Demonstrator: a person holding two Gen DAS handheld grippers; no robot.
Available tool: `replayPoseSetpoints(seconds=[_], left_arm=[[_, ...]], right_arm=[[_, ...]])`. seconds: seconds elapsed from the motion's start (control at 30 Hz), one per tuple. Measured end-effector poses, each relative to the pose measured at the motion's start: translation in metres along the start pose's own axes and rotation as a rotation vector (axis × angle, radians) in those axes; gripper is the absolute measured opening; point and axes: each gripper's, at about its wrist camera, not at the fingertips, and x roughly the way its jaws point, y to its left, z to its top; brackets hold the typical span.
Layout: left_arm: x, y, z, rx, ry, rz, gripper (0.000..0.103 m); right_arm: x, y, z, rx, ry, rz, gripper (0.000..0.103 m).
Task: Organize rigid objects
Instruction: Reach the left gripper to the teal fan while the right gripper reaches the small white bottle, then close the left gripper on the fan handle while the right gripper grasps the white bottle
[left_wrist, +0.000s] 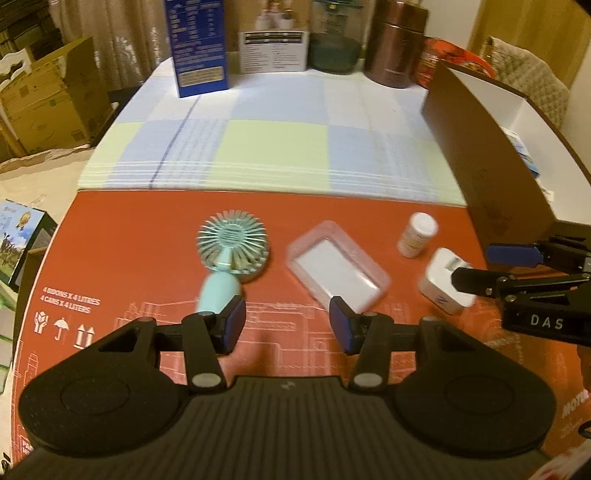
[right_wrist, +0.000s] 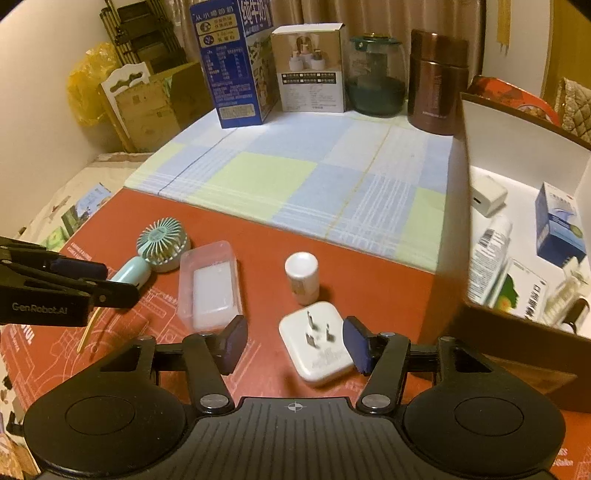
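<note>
The left gripper (left_wrist: 287, 325) is showing a matte black body with a ribbed centre panel, a round disc moulded into each side, black linkage arms pinned with silver screws, and fingers (left_wrist: 235, 320) wearing dark blue pads. The right gripper (right_wrist: 295, 341) is wearing the same black ribbed shell with a small crosshair mark at its middle, silver pivot screws, triangular cut-outs in its arms and blue-padded fingers (right_wrist: 355, 343). Seen side-on from the opposite camera, each one is displaying white lettering on its black flank, "DAS" on the right and "GenRobot.AI" on the left.
</note>
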Motion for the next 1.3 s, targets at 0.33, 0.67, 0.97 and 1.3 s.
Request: replayPoseSetpoints(seconds=[0.33,0.67,0.97,1.3], left_arm=[[0.027,0.028,0.005,-0.013,0.013,0.045,0.046],[0.049,0.037,0.007,0.020,0.048,0.064,0.046],[0.065,0.039,0.010,0.030,0.076,0.073,0.046],[0.073,0.037,0.010,0.037,0.083,0.080,0.045]], right_arm=[[0.038,0.003,0.018,-0.023,0.012,-0.042,0.045],[0.065,-0.002,0.027,-0.028,0.034,-0.061,0.044],[0.076,-0.003,0.030,-0.039,0.042,-0.065,0.032],[0.070,-0.001,0.032,-0.069,0.009,-0.064,0.024]])
